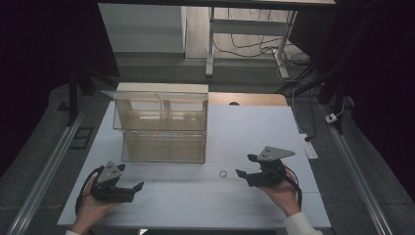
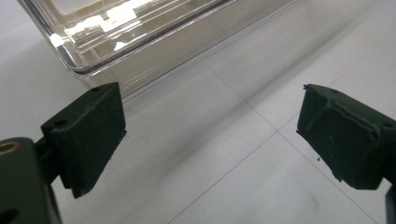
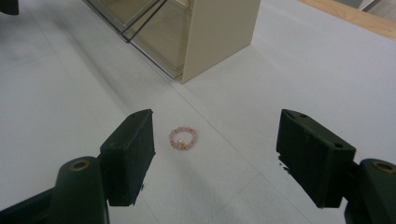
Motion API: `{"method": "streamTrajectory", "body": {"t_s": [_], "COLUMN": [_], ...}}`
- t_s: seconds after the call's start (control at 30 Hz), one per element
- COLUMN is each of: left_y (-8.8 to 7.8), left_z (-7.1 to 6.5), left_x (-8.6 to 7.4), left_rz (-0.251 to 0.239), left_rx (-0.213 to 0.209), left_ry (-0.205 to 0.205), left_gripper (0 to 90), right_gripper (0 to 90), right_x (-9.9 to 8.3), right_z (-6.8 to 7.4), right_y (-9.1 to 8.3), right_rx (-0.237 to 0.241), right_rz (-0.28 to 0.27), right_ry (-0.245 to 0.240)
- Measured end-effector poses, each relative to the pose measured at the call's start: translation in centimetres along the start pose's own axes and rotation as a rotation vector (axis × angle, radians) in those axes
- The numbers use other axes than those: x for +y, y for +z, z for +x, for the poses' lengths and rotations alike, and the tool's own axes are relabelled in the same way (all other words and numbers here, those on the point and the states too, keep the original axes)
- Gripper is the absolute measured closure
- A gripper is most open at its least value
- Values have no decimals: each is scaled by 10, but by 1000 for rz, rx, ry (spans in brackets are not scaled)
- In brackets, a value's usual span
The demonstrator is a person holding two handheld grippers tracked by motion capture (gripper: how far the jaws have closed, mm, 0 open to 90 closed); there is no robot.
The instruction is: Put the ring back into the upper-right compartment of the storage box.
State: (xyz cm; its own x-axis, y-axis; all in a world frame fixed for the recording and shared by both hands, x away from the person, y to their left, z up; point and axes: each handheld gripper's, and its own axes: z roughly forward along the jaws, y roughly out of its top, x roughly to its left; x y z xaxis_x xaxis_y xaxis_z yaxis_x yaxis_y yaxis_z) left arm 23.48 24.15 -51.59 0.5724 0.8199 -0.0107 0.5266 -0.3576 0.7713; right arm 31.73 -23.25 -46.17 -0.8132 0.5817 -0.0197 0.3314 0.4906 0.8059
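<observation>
Jaws of both grippers gape empty over white table, dark room around.

Dim room with dark, vignetted edges; pale bench moderately lit from above. Glare streaks the clear drawer; near fingers slightly soft.

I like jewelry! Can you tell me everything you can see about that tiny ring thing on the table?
The little bracelet is a small loop of pale pink beads with one tiny gold-coloured piece on it. It lies flat on the white table, not far in front of the clear drawer box, apart from it. The right gripper sits open close beside it, pointing at it, jaws spread wide. Nothing touches the loop but the tabletop.
</observation>
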Motion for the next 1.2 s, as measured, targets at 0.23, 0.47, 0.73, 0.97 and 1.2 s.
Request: {"method": "streamTrajectory", "body": {"t_s": [0.23, 0.47, 0.73, 0.97, 1.2], "left_y": [2, 3, 4, 5, 5], "left_z": [-1, 0, 1, 1, 1], "left_x": [0, -1, 0, 0, 1], "left_rz": [16, 21, 25, 26, 30], "left_rx": [5, 10, 5, 6, 3], "left_ry": [3, 1, 4, 1, 2], "left_gripper": [66, 60, 50, 50, 48], "right_gripper": [277, 279, 288, 290, 323], "right_x": [5, 10, 23, 26, 22], "right_z": [1, 3, 6, 6, 2], "right_y": [12, 24, 42, 55, 67], "right_rx": [7, 9, 27, 22, 13], "right_rz": [29, 52, 85, 136, 205], "right_ry": [7, -1, -7, -14, -12]}}
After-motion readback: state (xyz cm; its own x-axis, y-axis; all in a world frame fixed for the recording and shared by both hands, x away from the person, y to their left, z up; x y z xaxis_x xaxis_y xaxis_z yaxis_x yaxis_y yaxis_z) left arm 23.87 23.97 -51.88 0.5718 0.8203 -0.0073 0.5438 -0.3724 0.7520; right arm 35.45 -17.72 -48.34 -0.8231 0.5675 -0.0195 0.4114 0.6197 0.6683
